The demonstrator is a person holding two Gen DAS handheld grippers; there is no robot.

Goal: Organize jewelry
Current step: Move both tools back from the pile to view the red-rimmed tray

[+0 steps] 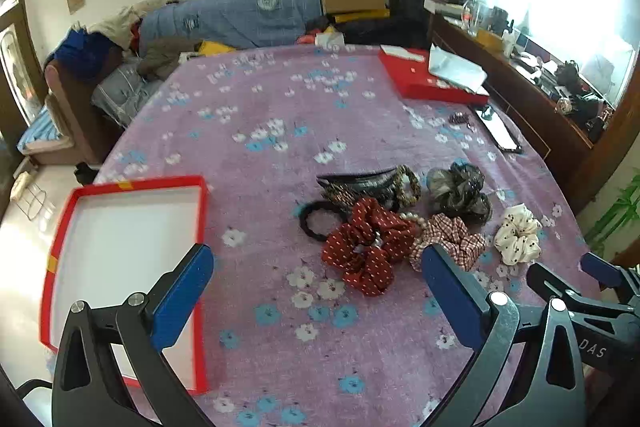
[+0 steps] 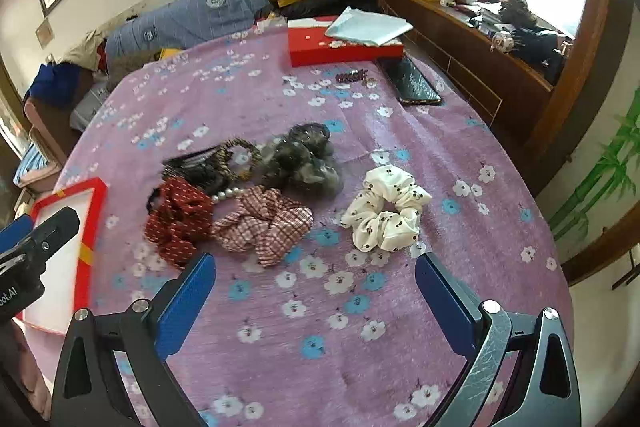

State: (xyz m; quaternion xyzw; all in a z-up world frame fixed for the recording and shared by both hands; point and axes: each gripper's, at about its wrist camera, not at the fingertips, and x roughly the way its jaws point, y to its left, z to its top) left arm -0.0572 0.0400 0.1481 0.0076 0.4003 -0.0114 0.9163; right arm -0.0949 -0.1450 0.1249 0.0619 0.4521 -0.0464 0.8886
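Note:
A pile of hair accessories lies mid-table: a red dotted scrunchie (image 1: 366,247) (image 2: 178,221), a pink checked scrunchie (image 1: 450,237) (image 2: 266,223), a cream dotted scrunchie (image 1: 518,235) (image 2: 386,215), a grey-black scrunchie (image 1: 460,191) (image 2: 302,159), a black hair tie (image 1: 316,219), dark clips (image 1: 360,183) and a pearl strand (image 2: 228,194). An empty red-rimmed box (image 1: 60,227) (image 2: 90,227) sits at the left. My left gripper (image 1: 318,275) is open just short of the red scrunchie. My right gripper (image 2: 314,277) is open near the checked and cream scrunchies.
A red box (image 1: 424,83) (image 2: 320,47) with pale paper on it stands at the far side of the floral purple cloth (image 1: 280,131). A phone (image 2: 414,85) and a small beaded piece (image 2: 352,77) lie near it. A wooden sideboard (image 2: 460,47) runs along the right.

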